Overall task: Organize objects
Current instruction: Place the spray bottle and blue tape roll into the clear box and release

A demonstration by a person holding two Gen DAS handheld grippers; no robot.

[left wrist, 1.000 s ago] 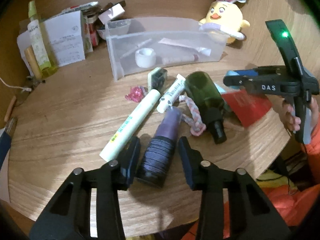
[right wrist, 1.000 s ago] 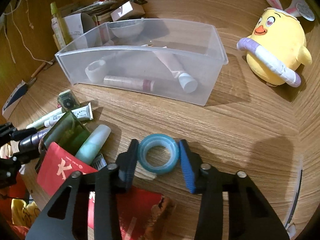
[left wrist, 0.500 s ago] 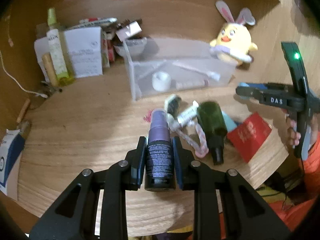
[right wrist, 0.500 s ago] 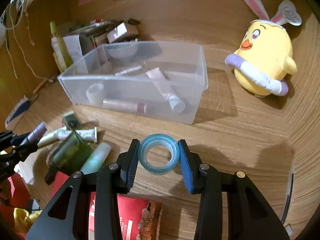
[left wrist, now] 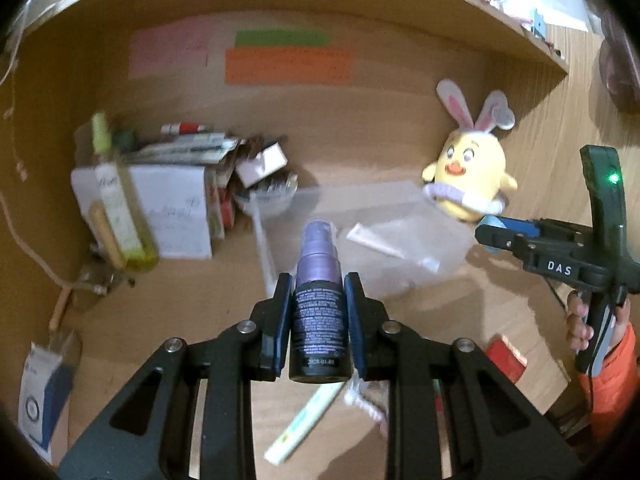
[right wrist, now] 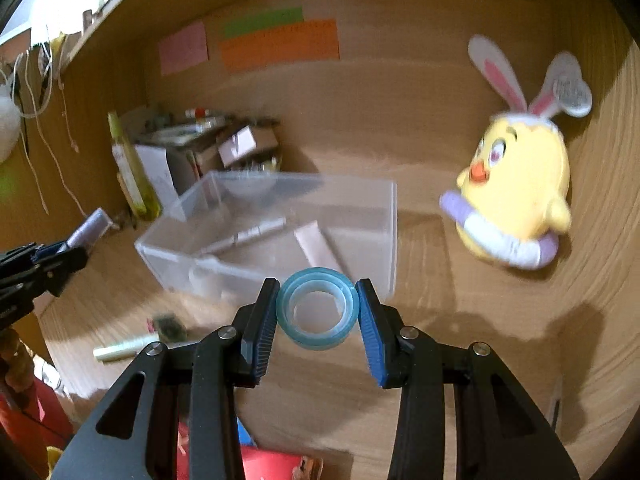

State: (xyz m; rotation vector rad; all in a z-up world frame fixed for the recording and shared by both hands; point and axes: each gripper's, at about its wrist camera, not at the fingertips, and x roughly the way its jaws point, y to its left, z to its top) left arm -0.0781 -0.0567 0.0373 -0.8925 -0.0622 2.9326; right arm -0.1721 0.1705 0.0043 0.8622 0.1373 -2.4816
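Observation:
My left gripper (left wrist: 319,320) is shut on a purple pump bottle (left wrist: 319,320), held off the wooden desk with its nozzle pointing away from me. My right gripper (right wrist: 317,310) is shut on a blue tape roll (right wrist: 316,307), also lifted. A clear plastic bin (right wrist: 360,236) stands ahead of both, with tubes and a white roll inside. In the left wrist view the right gripper (left wrist: 486,234) shows at the right, held by a hand (left wrist: 580,320). The left gripper (right wrist: 48,258) with the purple bottle shows at the left edge of the right wrist view.
A yellow plush chick (right wrist: 516,200) with rabbit ears sits right of the bin. Boxes, papers and a green bottle (left wrist: 120,200) crowd the back left. A white-green tube (left wrist: 304,424), a red packet (left wrist: 506,356) and other small items lie on the desk near its front edge.
Both grippers rose from the desk and tipped up. The left one shut on the purple bottle and lifted it upright; the right one carried the tape roll up toward the bin.

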